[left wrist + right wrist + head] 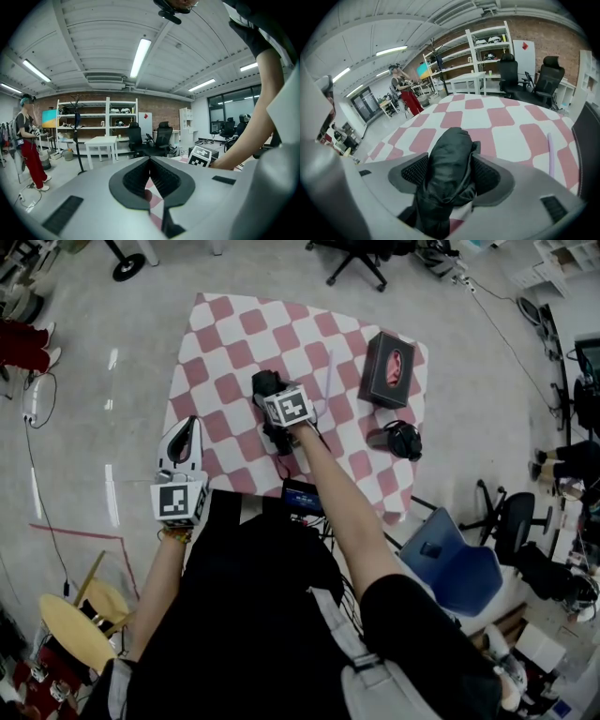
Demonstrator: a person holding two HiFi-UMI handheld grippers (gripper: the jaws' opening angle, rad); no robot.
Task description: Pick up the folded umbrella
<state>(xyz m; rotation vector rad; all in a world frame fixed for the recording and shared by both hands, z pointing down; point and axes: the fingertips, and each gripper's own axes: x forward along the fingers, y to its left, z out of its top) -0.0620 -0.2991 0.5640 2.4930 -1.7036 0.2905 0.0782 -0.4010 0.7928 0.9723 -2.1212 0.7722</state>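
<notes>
The folded umbrella (266, 383), black and in its sleeve, lies on the pink-and-white checked tablecloth (225, 343) near the middle. My right gripper (273, 405) is down over it, pointing steeply at the table. In the right gripper view the umbrella (447, 154) runs lengthwise through the wide gap between the two ribbed pads (491, 174), and the right gripper (451, 161) stands open around it. My left gripper (187, 425) hovers at the table's near left edge, pointing about level. Its jaws meet at the tips, and the left gripper (150, 160) holds nothing.
A black box with a pink picture (389, 369) and a black round object (403, 440) sit on the table's right side. A thin lilac rod (325, 379) lies right of the umbrella. A blue chair (455, 568) and a wooden stool (75, 624) flank me. A person (29, 150) stands far left.
</notes>
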